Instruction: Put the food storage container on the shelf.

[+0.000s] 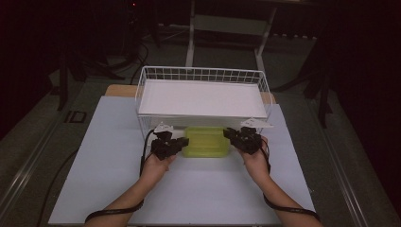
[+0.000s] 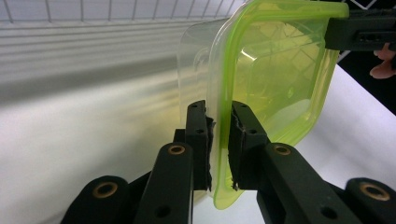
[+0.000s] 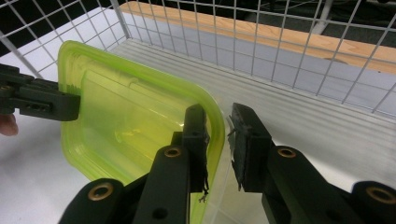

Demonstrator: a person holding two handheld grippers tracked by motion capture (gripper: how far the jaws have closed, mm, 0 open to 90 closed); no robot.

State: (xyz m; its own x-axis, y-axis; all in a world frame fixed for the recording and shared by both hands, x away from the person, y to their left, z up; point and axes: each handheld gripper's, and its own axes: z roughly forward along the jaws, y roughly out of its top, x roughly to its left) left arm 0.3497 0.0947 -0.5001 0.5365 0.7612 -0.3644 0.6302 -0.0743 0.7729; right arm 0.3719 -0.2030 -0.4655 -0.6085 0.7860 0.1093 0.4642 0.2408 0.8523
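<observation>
A yellow-green plastic container (image 1: pixel 206 141) with a green lid sits at the front of a white wire basket (image 1: pixel 203 70), held from both ends. My left gripper (image 1: pixel 182 143) is shut on its left end. In the left gripper view the jaws (image 2: pixel 219 121) pinch the green lid rim of the container (image 2: pixel 280 70), with the other gripper (image 2: pixel 359 32) at the far end. My right gripper (image 1: pixel 231 135) grips the right end. In the right gripper view its jaws (image 3: pixel 218 123) straddle the rim of the container (image 3: pixel 126 126), a narrow gap showing beside the rim.
The basket holds a white ribbed board (image 1: pixel 201 97) and stands at the back of a white table sheet (image 1: pixel 118 165). Wire walls (image 3: pixel 280 46) rise close behind the container. Dark floor and frame legs surround the table.
</observation>
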